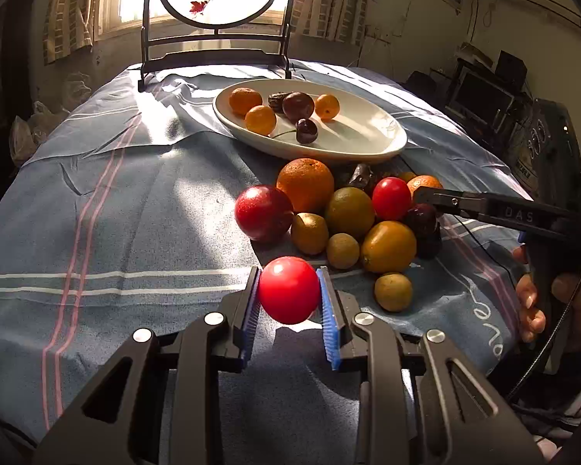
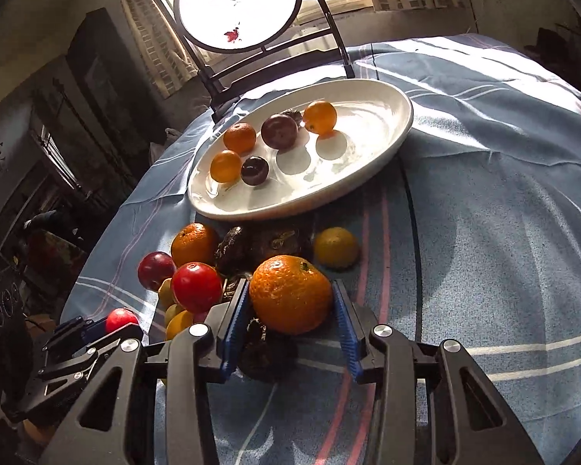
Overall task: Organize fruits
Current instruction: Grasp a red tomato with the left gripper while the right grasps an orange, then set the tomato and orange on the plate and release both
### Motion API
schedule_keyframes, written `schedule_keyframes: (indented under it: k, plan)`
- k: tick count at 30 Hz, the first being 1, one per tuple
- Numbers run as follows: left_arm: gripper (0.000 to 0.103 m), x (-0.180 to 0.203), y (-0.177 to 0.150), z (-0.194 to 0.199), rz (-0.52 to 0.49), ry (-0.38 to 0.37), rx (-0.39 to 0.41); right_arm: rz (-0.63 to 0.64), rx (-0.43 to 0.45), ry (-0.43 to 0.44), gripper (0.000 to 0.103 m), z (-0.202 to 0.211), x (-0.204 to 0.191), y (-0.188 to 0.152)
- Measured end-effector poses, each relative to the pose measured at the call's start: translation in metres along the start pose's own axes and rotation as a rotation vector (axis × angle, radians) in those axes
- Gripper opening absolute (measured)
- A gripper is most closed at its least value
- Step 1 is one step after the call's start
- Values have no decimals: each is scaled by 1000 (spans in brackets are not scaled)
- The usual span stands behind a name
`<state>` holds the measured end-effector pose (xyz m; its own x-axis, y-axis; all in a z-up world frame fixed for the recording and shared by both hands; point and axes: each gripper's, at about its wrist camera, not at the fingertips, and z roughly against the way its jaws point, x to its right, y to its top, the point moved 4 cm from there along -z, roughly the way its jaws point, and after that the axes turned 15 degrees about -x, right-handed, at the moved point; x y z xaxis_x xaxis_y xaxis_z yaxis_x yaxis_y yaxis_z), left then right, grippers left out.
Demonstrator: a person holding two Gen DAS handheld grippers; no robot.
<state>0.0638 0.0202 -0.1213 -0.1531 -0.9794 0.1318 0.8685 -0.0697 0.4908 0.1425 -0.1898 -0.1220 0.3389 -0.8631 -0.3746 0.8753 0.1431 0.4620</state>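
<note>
My left gripper (image 1: 289,290) is shut on a small red tomato (image 1: 289,290), just above the blue striped cloth and in front of the fruit pile (image 1: 348,213). The right wrist view shows that tomato (image 2: 121,319) at the lower left. In that view my right gripper (image 2: 290,302) has its blue pads against both sides of an orange mandarin (image 2: 290,294) at the pile's near edge. From the left wrist view it (image 1: 422,193) reaches in from the right. The white oval plate (image 1: 329,151) (image 2: 290,209) behind the pile holds several small oranges and dark plums.
A dark-framed round screen (image 1: 217,19) (image 2: 240,11) stands at the table's far edge before a bright window. A person's hand (image 1: 530,302) holds the right gripper's handle. A lone yellow fruit (image 2: 336,248) lies right of the pile. Cluttered shelves (image 1: 484,97) stand at right.
</note>
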Motion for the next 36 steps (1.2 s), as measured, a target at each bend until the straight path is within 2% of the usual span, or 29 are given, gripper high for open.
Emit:
schedule_keyframes:
  k: [7,11,17,20,21,23,24,26,28,29,32,36]
  plan:
    - [27,2,12,16,-8,-7,43,19,113,11,42,44,5,0]
    - [27,13,41,14,-42,-10,43,13,154,-14,42,61,15,17]
    - [28,28,104,-6,-54,-32,13,32,125,-34,42,48,14,62]
    - [28,31,128,-27,-48,-33,-34,45,94,-63,42,29,10,80]
    - [29,31,134,-35,-40,-38,-52,53,84,-71,43,24,9,86]
    - [39,27,142,-47,-17,-19,-83,68,66,-88,45,15,5,92]
    - [41,24,144,-48,-3,-19,-84,68,70,-97,51,15,4,94]
    - [43,18,140,-40,18,-39,-70,78,106,-102,55,24,1,91]
    - [52,14,129,-26,14,-31,-38,95,122,-105,55,34,-2,81]
    - [54,13,121,-19,3,-20,-23,98,125,-105,55,38,-2,74]
    - [55,6,93,-4,-32,14,-11,106,128,-101,55,48,0,47]
    - [55,-9,55,-1,-45,49,-45,80,127,-84,55,52,13,12]
